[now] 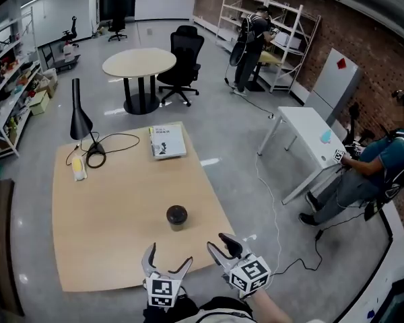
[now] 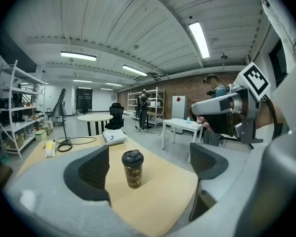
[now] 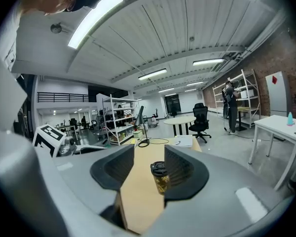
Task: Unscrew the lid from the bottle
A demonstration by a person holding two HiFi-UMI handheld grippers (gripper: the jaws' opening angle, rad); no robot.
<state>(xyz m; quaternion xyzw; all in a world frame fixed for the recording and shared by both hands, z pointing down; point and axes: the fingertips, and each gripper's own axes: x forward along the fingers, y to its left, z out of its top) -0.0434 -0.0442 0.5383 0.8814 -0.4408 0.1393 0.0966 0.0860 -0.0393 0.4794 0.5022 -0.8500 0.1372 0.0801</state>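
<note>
A dark bottle (image 1: 176,217) with a black lid stands upright on the wooden table (image 1: 108,214), toward its near right part. In the left gripper view the bottle (image 2: 132,169) shows gold print and stands ahead of the jaws, well beyond them. My left gripper (image 1: 167,264) hangs over the table's near edge with its jaws spread wide and nothing between them. My right gripper (image 1: 223,245) is just off the near right corner, jaws partly apart and empty. In the right gripper view the bottle (image 3: 161,177) stands some way ahead, beside the right jaw.
A black desk lamp (image 1: 79,121) with a coiled cable, a yellow object (image 1: 78,169) and a book (image 1: 167,141) lie at the table's far end. A seated person (image 1: 367,173) is at a white table (image 1: 312,142) to the right. A round table (image 1: 139,63) and an office chair (image 1: 183,58) stand farther back.
</note>
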